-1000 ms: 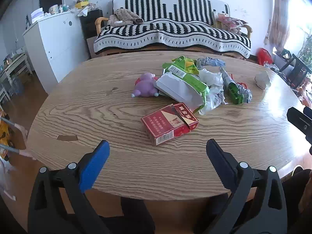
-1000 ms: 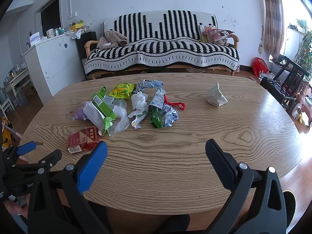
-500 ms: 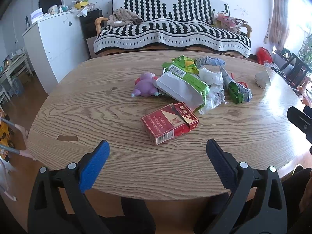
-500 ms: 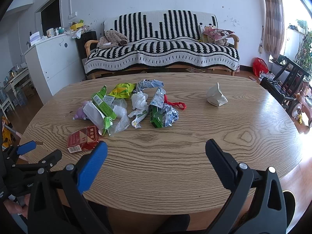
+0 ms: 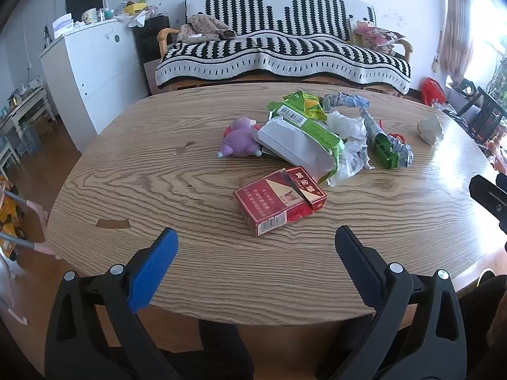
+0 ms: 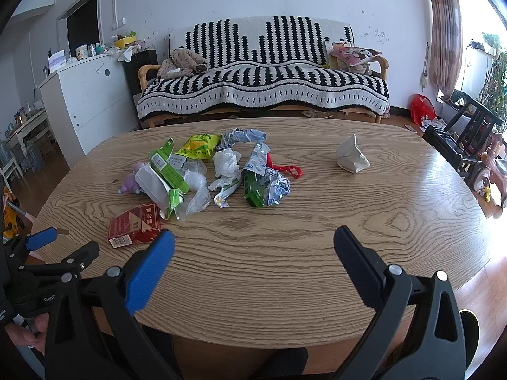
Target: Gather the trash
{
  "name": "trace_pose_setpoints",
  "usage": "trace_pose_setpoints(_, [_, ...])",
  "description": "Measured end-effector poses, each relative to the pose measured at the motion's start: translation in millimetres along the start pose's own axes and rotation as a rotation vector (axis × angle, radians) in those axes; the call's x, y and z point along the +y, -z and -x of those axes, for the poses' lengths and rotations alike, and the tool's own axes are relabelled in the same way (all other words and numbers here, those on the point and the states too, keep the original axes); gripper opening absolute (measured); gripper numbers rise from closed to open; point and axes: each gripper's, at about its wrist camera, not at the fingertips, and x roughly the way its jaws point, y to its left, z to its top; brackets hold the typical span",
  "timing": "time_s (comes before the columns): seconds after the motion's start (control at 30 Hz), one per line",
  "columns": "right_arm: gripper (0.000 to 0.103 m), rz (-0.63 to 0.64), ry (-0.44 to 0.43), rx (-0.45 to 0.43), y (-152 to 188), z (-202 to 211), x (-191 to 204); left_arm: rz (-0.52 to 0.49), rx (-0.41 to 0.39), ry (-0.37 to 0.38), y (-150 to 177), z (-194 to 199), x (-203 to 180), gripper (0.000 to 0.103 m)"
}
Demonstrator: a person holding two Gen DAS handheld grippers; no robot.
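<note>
Trash lies in a heap on the oval wooden table (image 5: 158,183): a red cigarette pack (image 5: 280,201), a white-and-green wrapper (image 5: 301,141), clear plastic (image 5: 351,158), a green-and-silver wrapper (image 5: 385,145) and a crumpled white paper (image 5: 430,129) apart at the right. My left gripper (image 5: 255,245) is open and empty, just short of the red pack. My right gripper (image 6: 253,248) is open and empty over the table's near edge, with the red pack (image 6: 134,224) to its left and the white paper (image 6: 351,158) far right.
A purple plush toy (image 5: 239,137) lies beside the heap. A striped sofa (image 6: 263,72) stands behind the table, a white cabinet (image 6: 82,101) at the left, dark chairs (image 6: 465,133) at the right. The left gripper shows at the right wrist view's lower left (image 6: 47,250).
</note>
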Motion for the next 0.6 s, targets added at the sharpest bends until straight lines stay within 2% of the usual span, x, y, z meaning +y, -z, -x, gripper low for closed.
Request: trace_pose_setpoints(0.6, [0.097,0.001,0.001,0.0,-0.6,-0.4,0.7,-0.003,0.005,0.004,0.8,-1.3,-1.5,0.097])
